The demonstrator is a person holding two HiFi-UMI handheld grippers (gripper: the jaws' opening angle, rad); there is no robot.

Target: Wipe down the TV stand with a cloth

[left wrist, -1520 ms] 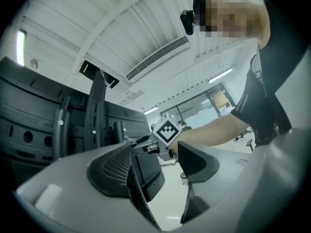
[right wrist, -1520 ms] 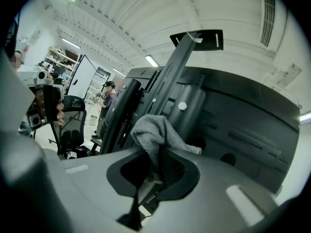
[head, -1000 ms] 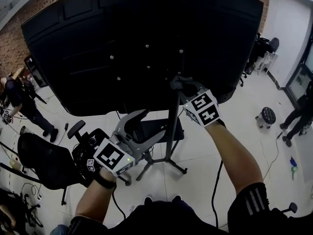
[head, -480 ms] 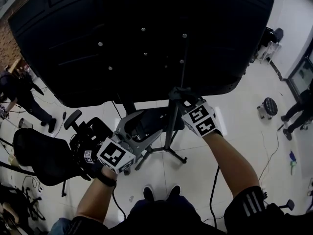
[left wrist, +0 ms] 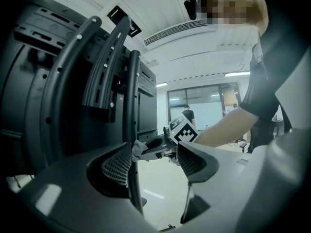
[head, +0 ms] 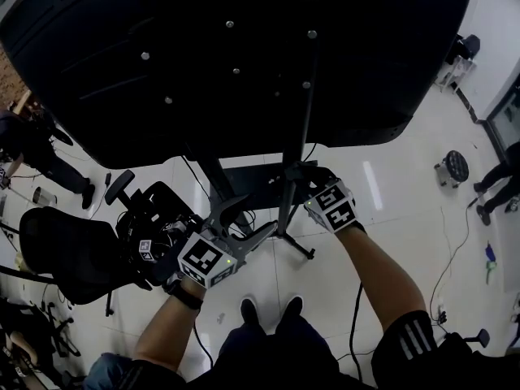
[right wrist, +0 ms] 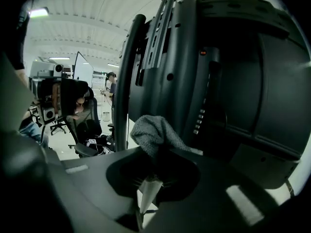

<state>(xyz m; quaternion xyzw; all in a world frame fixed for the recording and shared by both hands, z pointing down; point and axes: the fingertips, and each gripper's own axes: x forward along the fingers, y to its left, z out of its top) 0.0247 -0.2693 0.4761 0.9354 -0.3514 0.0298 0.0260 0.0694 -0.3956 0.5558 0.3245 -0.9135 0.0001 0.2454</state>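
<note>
The TV stand's black upright pole [head: 296, 136] carries a large black TV [head: 244, 55], seen from behind. My right gripper [head: 296, 172] is shut on a grey cloth [right wrist: 153, 134], which is pressed against the pole [right wrist: 127, 81] low down, just under the TV. In the left gripper view the cloth [left wrist: 137, 150] and the right gripper [left wrist: 163, 146] show beside the pole [left wrist: 132, 130]. My left gripper [head: 246, 219] stands open and empty to the left of the pole, near the stand's slanted leg. Its jaws [left wrist: 155, 161] are apart with nothing between them.
The stand's legs [head: 299, 249] spread over a white tiled floor by my feet. A black office chair [head: 65, 254] and a pile of gear stand at the left. A round stool [head: 453, 167] and a person are at the right, another person at far left.
The right gripper has slid the cloth down the pole, from the TV's lower back to below its edge. The left gripper has dropped lower too and stays open.
</note>
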